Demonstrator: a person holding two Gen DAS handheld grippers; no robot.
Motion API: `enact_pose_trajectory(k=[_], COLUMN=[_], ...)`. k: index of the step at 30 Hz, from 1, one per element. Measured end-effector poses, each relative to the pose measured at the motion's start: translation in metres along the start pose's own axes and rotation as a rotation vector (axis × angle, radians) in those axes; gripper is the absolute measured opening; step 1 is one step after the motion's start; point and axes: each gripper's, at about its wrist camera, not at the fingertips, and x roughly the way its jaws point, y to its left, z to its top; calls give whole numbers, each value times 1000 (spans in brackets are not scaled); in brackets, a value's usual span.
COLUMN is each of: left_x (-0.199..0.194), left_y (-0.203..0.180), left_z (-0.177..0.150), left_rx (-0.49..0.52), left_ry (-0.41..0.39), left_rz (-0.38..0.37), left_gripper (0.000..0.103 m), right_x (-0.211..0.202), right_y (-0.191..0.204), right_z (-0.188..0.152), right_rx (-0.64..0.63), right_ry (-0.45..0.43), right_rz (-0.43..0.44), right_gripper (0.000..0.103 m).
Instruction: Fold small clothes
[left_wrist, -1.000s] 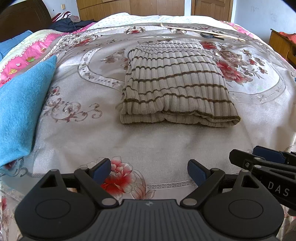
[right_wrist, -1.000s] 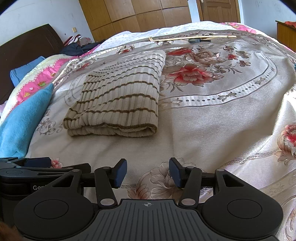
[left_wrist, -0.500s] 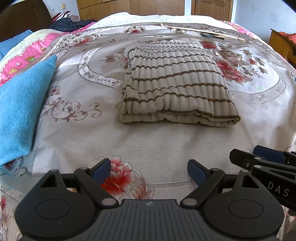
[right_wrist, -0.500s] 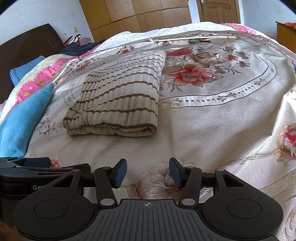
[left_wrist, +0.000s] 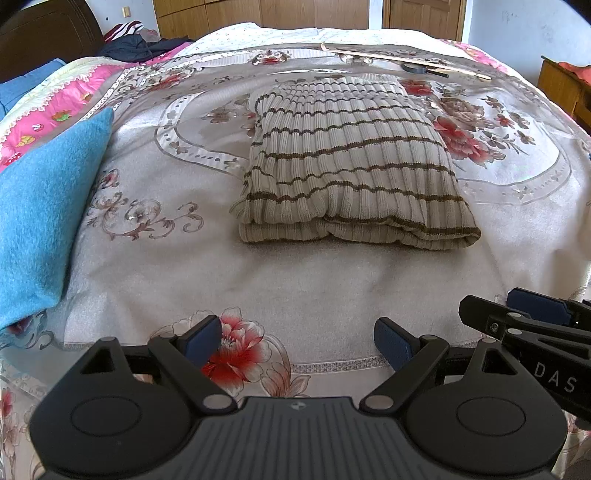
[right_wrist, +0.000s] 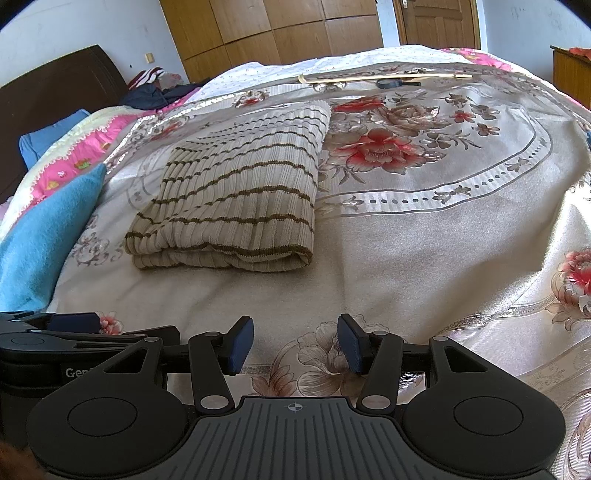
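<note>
A beige ribbed sweater with brown stripes (left_wrist: 351, 166) (right_wrist: 236, 199) lies folded into a rectangle on the floral bedspread (left_wrist: 295, 288) (right_wrist: 424, 240). My left gripper (left_wrist: 298, 341) hovers open over the near edge of the bed, short of the sweater, with nothing between its blue pads. My right gripper (right_wrist: 295, 345) is also open and empty, near the front edge and to the right of the sweater. Each gripper shows at the edge of the other's view.
A blue fleece cloth (left_wrist: 40, 221) (right_wrist: 44, 243) lies at the left. A thin wooden stick (left_wrist: 406, 61) (right_wrist: 384, 77) and a small dark tool rest at the far end of the bed. Dark clothes (left_wrist: 140, 44) are piled by the headboard. A wooden cabinet (left_wrist: 565, 88) stands at the right.
</note>
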Motion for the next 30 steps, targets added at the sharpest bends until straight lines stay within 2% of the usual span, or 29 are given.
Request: enact_pose_trajectory(k=[30], left_x=[1], left_y=[1], left_z=[-2], left_rx=[-1], left_ry=[1], left_rz=[3], left_gripper=[99], right_x=[0], right_y=[-1], right_z=[0], right_rx=[-5], right_ry=[-1], right_rz=[-3], right_gripper=[50])
